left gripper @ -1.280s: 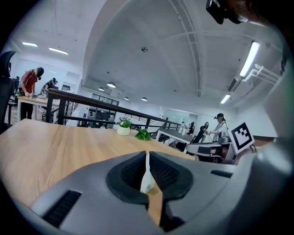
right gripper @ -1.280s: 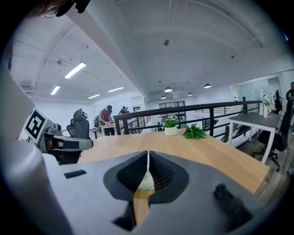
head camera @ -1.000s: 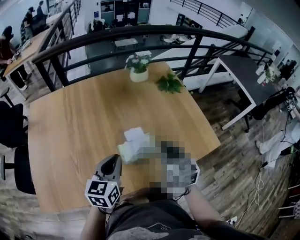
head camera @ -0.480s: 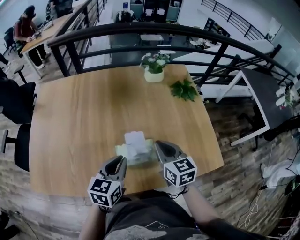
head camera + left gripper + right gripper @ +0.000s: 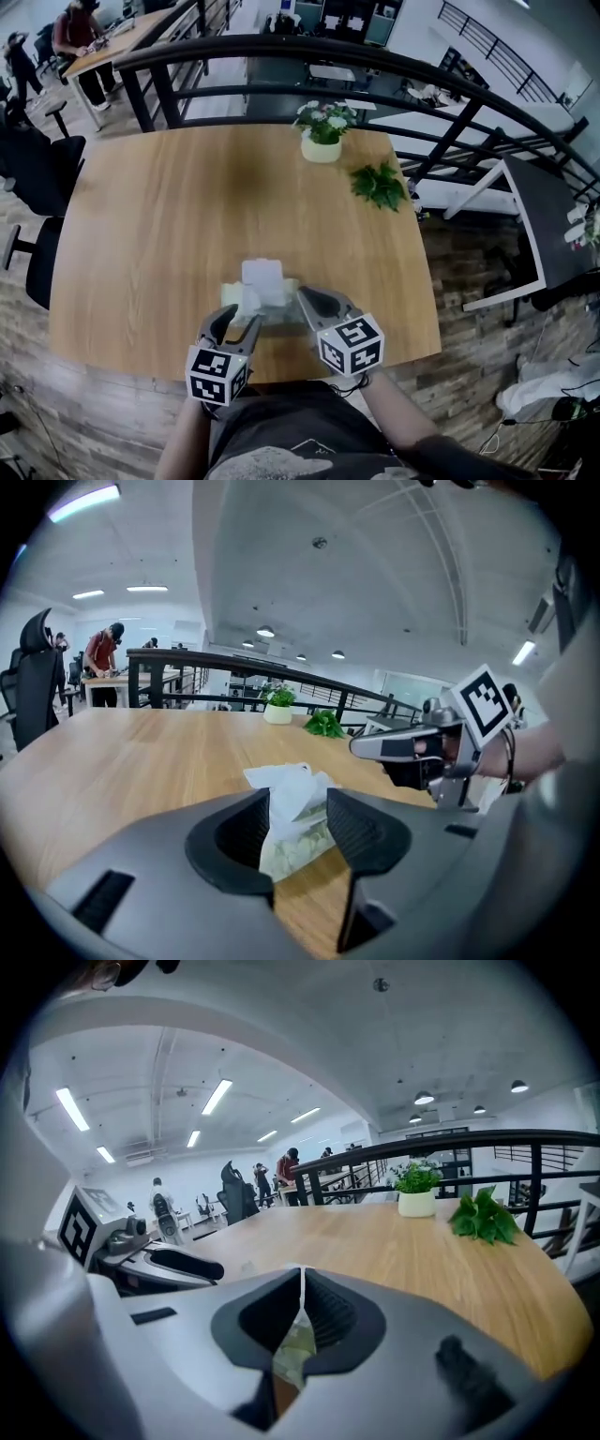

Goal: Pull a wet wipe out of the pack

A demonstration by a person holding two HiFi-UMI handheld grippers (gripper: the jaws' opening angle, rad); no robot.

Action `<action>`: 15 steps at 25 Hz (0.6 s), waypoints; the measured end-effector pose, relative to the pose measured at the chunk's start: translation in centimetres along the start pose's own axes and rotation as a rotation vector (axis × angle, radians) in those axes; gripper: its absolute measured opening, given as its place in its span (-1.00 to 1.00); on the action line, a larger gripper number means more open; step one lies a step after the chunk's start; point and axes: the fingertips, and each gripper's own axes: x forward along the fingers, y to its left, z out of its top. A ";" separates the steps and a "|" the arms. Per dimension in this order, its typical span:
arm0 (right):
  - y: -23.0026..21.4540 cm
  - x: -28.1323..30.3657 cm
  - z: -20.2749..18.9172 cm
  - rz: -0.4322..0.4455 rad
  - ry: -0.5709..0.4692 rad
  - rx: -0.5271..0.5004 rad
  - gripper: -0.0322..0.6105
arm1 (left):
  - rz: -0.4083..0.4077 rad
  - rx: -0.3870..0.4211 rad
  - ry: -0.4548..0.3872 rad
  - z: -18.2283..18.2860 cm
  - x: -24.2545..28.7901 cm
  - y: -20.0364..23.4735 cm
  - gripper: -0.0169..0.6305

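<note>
A pale green wet wipe pack (image 5: 242, 298) lies on the wooden table (image 5: 159, 225) near its front edge, and a white wipe (image 5: 262, 275) sticks up from its top. My left gripper (image 5: 239, 320) is at the pack's near left side with its jaws opening. In the left gripper view the wipe (image 5: 286, 780) and pack (image 5: 302, 844) show between the spread pads of the left gripper (image 5: 298, 822), which do not press on them. My right gripper (image 5: 305, 298) is shut on the pack's right edge. A green sliver of the pack (image 5: 292, 1354) is pinched in my right gripper (image 5: 300, 1316).
A white pot of flowers (image 5: 322, 131) and a green leafy sprig (image 5: 380, 185) stand at the table's far right. A black railing (image 5: 281, 56) runs behind the table. Dark office chairs (image 5: 37, 169) stand at the left. People sit at a far desk (image 5: 80, 33).
Both grippers have moved forward and down towards the pack. The left jaws, shut before, now stand spread at the pack's near side. The right gripper stays shut.
</note>
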 end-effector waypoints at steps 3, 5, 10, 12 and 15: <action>0.0 0.2 -0.4 0.025 0.016 -0.013 -0.82 | 0.032 0.024 0.021 -0.4 0.9 -0.1 -0.37; 0.1 0.2 -0.6 0.039 0.024 -0.018 -0.82 | 0.058 0.025 0.039 -0.9 1.4 0.0 -0.37; 0.1 0.3 -1.0 0.057 0.039 -0.026 -0.82 | 0.118 0.015 0.037 -0.6 2.1 0.4 -0.37; 0.0 0.3 -1.1 0.063 0.044 -0.023 -0.82 | 0.128 0.004 0.033 -0.3 2.2 0.5 -0.37; 0.0 0.4 -1.5 0.075 0.057 -0.020 -0.82 | 0.127 -0.016 0.032 -0.1 2.3 0.7 -0.37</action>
